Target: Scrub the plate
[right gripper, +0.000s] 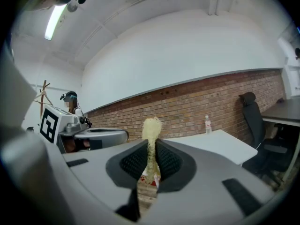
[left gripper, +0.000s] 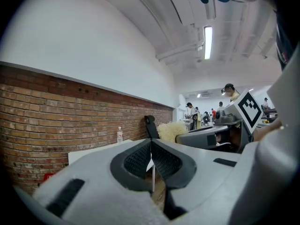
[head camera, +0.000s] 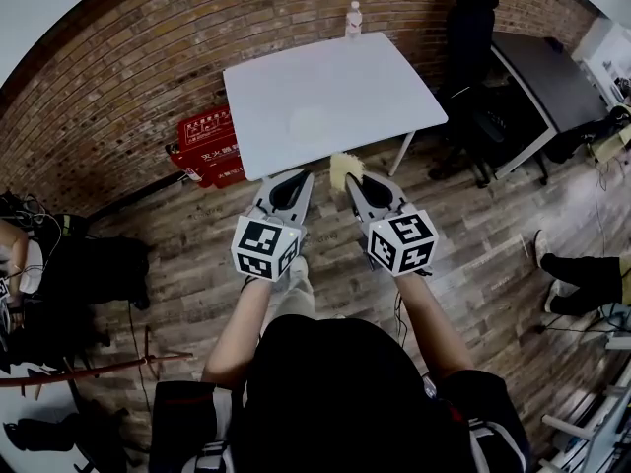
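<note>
I hold both grippers side by side in the air, in front of a white table [head camera: 325,97]. My right gripper [head camera: 353,177] is shut on a pale yellow scrubbing sponge [head camera: 344,169]. The sponge sticks up between the pads in the right gripper view [right gripper: 151,128] and shows as a fluffy tuft in the left gripper view [left gripper: 171,130]. My left gripper [head camera: 301,173] is shut with its pads [left gripper: 140,159] together and nothing between them. I see no plate in any view; the tabletop is bare except for a bottle.
A small plastic bottle [head camera: 353,18] stands at the table's far edge by the brick wall. Red boxes [head camera: 209,146] lie on the floor left of the table. A black office chair [head camera: 473,37] and a dark desk [head camera: 552,77] stand to the right. People are in the distance.
</note>
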The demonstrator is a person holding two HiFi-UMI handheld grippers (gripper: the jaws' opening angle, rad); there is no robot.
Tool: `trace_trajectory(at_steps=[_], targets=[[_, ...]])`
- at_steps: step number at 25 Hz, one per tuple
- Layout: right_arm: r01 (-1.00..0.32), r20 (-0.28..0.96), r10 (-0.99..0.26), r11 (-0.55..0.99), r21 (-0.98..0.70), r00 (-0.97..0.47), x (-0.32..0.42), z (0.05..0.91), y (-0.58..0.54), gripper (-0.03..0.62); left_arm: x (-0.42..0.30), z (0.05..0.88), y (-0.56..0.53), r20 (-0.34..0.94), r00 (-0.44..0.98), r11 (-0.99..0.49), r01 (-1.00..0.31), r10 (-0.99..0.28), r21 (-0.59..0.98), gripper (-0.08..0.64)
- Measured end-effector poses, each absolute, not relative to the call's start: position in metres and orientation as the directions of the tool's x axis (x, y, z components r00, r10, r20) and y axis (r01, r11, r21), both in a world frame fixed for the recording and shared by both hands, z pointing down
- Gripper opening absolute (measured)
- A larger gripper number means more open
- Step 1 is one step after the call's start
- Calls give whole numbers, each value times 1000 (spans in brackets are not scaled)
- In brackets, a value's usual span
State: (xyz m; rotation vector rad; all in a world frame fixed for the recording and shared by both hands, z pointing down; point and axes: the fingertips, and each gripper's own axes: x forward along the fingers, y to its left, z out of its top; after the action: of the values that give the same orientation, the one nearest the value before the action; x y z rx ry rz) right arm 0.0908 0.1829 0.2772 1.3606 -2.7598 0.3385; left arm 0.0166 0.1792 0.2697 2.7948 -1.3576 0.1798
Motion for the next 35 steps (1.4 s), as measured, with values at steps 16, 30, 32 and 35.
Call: trace_trajectory(at_steps=[16, 30, 32, 35], targets=[[-804, 175, -786, 562, -197, -592, 45, 277, 67, 41, -27, 274, 60, 143, 639, -646, -763, -756, -5, 20], [-838, 203, -814, 517, -178, -545, -2, 272, -22, 41, -78, 267, -36, 134, 679, -684, -729, -721, 16, 20], [-843, 208, -817, 509, -176, -537, -7, 274, -30, 41, -82, 268, -45, 134, 688, -692, -721, -713, 20, 20], [-848, 212, -822, 498, -183, -528, -13, 275, -41, 41, -88, 272, -56, 136, 698, -701, -712, -703, 31, 20]])
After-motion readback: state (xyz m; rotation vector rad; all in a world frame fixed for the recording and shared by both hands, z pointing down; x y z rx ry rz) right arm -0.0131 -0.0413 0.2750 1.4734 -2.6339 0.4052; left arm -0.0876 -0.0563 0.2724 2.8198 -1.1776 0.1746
